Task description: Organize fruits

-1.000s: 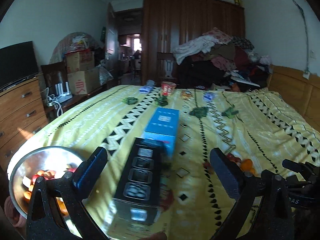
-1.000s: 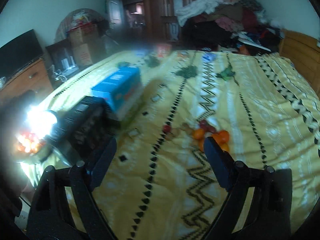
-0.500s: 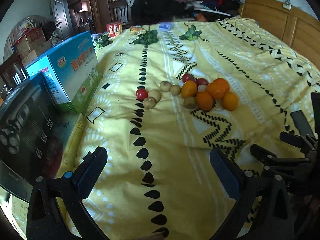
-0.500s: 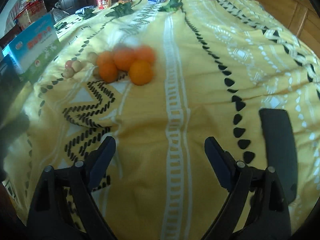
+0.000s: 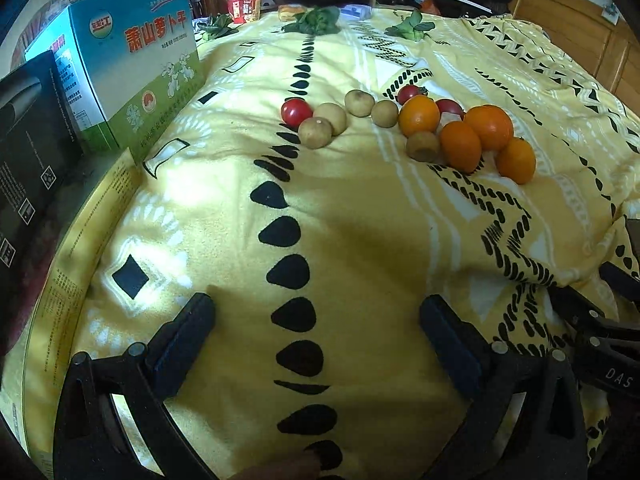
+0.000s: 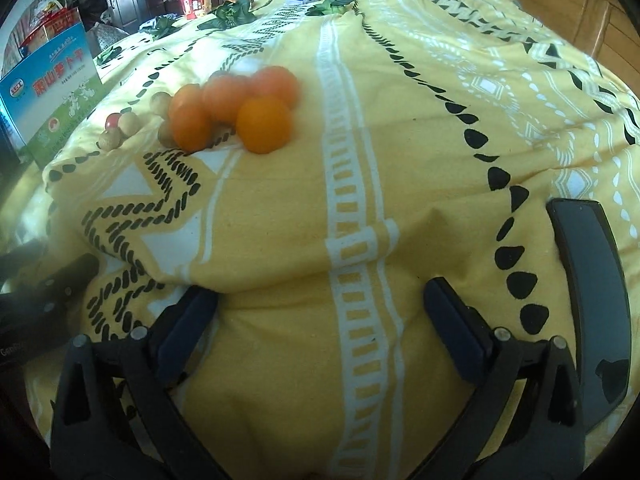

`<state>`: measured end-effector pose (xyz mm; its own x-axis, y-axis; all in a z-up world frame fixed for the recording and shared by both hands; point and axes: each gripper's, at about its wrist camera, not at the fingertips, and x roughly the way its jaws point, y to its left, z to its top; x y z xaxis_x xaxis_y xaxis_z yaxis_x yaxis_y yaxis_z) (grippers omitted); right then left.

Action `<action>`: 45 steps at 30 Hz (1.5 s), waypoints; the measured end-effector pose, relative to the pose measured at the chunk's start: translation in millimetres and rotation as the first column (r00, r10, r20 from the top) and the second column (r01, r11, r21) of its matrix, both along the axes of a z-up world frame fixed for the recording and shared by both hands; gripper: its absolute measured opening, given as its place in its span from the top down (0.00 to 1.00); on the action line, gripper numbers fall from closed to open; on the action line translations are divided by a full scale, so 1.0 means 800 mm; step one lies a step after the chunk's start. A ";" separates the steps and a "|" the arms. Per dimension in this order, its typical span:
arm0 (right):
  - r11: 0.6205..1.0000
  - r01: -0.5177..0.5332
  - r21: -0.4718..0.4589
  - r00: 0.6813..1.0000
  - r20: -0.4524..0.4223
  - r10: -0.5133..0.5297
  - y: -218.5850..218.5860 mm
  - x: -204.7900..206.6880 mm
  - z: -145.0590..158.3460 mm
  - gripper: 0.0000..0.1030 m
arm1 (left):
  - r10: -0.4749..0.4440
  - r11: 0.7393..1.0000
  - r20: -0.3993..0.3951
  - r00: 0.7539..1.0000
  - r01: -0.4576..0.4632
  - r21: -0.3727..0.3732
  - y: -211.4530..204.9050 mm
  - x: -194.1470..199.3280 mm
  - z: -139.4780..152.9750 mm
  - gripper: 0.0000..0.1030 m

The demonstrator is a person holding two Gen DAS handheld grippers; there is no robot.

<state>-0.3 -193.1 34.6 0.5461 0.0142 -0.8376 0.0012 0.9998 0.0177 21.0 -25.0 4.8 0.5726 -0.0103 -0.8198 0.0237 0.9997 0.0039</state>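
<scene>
A bed covered by a yellow blanket [image 5: 360,208] with black and white patterns carries a loose cluster of fruit well ahead of both claws. In the left wrist view, four round orange citrus fruits [image 5: 488,127] sit touching one another at the right of the cluster, with a small brownish round fruit [image 5: 422,146] pressed against their near side and two small red fruits [image 5: 409,93] just behind them. To the left lie four pale tan round fruits [image 5: 331,118], two of them touching, and a shiny red round fruit [image 5: 296,112] just beside that pair. The left claw [image 5: 316,340] hangs low over bare blanket with its jaws apart and nothing between them. The right claw [image 6: 320,320] also points down at the blanket near the bed's edge; its jaws have just been opening and stand wide apart, empty. In the right wrist view the orange fruits [image 6: 262,124] appear up and to the left, partly blurred. A blue and green cardboard box with red lettering [image 5: 132,60] stands on the bed at the left, near the fruit, with a black box [image 5: 32,152] beside it. A flat black curved object [image 6: 592,288] lies on the blanket just right of the right claw. Green leafy vegetables [image 5: 316,20] lie at the far end of the bed.
</scene>
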 end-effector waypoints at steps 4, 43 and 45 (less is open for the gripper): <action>1.000 -0.002 0.003 1.000 -0.001 0.002 0.001 0.003 -0.001 0.00 | 0.000 1.000 0.008 1.000 0.000 0.005 -0.002 0.001 -0.002 0.00; 1.000 -0.002 -0.001 1.000 -0.001 0.002 0.002 0.005 -0.001 0.00 | 0.000 1.000 0.007 1.000 0.000 0.006 -0.002 0.005 -0.005 0.00; 1.000 -0.002 -0.001 1.000 -0.001 0.002 0.002 0.006 -0.001 0.00 | 0.000 1.000 0.007 1.000 0.000 0.006 -0.002 0.005 -0.005 0.00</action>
<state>4.2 -191.1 33.5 0.5455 0.0145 -0.8380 -0.0012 0.9999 0.0164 25.2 -27.0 0.5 0.5783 -0.0058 -0.8158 0.0238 0.9997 0.0098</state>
